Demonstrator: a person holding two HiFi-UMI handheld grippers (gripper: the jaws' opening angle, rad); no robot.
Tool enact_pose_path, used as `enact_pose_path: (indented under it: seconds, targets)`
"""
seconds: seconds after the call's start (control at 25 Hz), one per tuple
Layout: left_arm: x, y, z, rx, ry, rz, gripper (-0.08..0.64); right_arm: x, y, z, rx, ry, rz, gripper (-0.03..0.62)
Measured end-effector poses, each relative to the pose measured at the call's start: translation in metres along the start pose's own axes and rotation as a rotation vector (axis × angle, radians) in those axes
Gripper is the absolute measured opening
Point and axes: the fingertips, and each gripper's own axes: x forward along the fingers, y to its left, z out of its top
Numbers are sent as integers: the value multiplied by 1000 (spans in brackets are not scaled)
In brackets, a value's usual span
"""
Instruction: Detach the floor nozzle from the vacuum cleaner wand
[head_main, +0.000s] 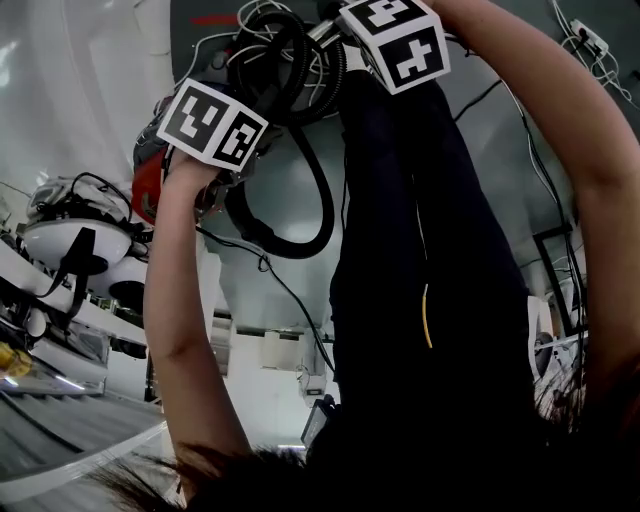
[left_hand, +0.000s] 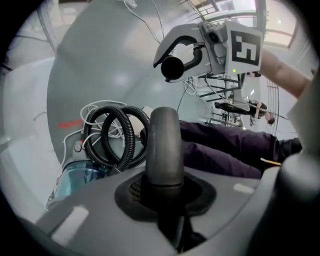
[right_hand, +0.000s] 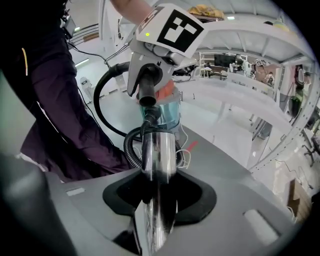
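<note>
My left gripper (left_hand: 165, 167) is shut on a dark grey plastic tube (left_hand: 164, 142) that rises straight up between its jaws. In the right gripper view that tube's open black end (right_hand: 148, 97) faces the camera under the left gripper (right_hand: 149, 80). My right gripper (right_hand: 157, 200) is shut on the chrome wand (right_hand: 158, 155). The two tubes are apart, each held over the canister vacuum (right_hand: 164, 111) with its teal bin. In the head view only the marker cubes show, left (head_main: 213, 125) and right (head_main: 395, 40). The nozzle's head shows in no view.
A black corrugated hose (left_hand: 120, 137) loops from the vacuum (left_hand: 80, 172), with thin white cables (left_hand: 95, 107) beside it on the grey floor by a red tape mark (left_hand: 70, 123). The person's dark trousers (head_main: 430, 260) are close by. White benches with equipment (right_hand: 240, 87) stand behind.
</note>
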Motion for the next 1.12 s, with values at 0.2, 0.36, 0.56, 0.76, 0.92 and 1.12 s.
enact_pose_path:
  seconds: [0.2,0.36,0.56,0.76,0.92,1.12]
  targets:
    - [5,-9,24,-22,-113,-35,75,4,1,4,1,2,-8,153]
    - [0,-5,30,-42,-171,-43,75,8,0,7,-1,1,-10,153]
    - [4,4,28,-53,-219,-50,74,16,1,9,-4,8,-12,155]
    - [20,13,24,-76,-240,-66,74,24,4,10,-3,17,-8,155]
    - [40,24,27,-111,-269,-89,74,39,4,6,6,41,-9,155]
    - [62,39,35,-155,-317,-128,74,63,9,2,16,71,6,155]
